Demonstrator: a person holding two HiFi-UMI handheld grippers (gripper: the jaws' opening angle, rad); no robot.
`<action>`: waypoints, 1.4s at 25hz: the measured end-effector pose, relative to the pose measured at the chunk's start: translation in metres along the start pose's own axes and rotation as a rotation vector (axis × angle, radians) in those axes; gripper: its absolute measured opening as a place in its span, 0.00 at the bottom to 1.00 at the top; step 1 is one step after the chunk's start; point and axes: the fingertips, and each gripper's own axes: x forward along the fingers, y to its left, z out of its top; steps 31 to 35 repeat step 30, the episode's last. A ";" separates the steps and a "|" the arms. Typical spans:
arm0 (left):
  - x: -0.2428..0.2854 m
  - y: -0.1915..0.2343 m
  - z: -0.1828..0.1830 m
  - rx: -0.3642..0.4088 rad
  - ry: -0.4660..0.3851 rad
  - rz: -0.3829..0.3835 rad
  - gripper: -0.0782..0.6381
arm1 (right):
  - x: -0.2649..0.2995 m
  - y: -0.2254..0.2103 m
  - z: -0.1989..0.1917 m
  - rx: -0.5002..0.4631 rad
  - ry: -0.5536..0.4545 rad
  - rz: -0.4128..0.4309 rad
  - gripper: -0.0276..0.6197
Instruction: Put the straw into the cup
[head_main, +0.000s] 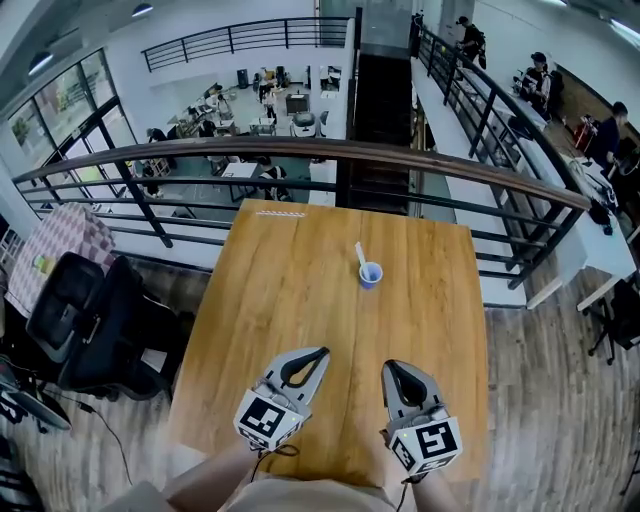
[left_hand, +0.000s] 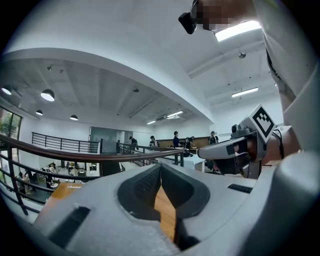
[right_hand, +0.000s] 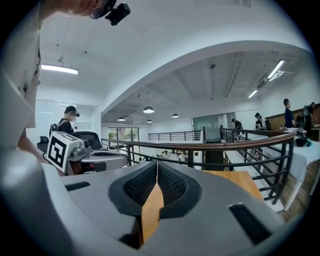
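Left gripper (head_main: 322, 352): clenched, tips pressed together, nothing held, only a sliver of wood showing through the hollow behind the tips. Right gripper (head_main: 389, 366): likewise clamped on itself and empty, with the same sliver of tabletop behind the closed tips. Both held low over the near edge of the wooden table (head_main: 280, 300), side by side, not touching, pointing toward the far edge. Farther out, well apart from both, in the far half of the tabletop: small blue cup (head_main: 371, 275), upright, with the white straw (head_main: 360, 254) standing in it and leaning up and to the left over the rim. Beyond the table's far edge, a dark railing (head_main: 300, 150) and an open office floor below. Judged from this layout: straw in the cup, so the task's one step looking done; nothing plainly left to do. Too small to tell how deep the straw sits.
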 end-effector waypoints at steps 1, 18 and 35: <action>-0.003 -0.004 -0.002 0.006 0.012 -0.004 0.13 | -0.003 0.000 -0.003 0.011 0.004 -0.004 0.08; -0.023 -0.026 -0.001 -0.018 0.042 -0.010 0.13 | -0.024 0.004 -0.017 0.092 0.018 -0.024 0.08; -0.025 -0.026 0.025 -0.016 0.004 -0.012 0.13 | -0.027 0.009 0.009 0.075 -0.019 -0.027 0.08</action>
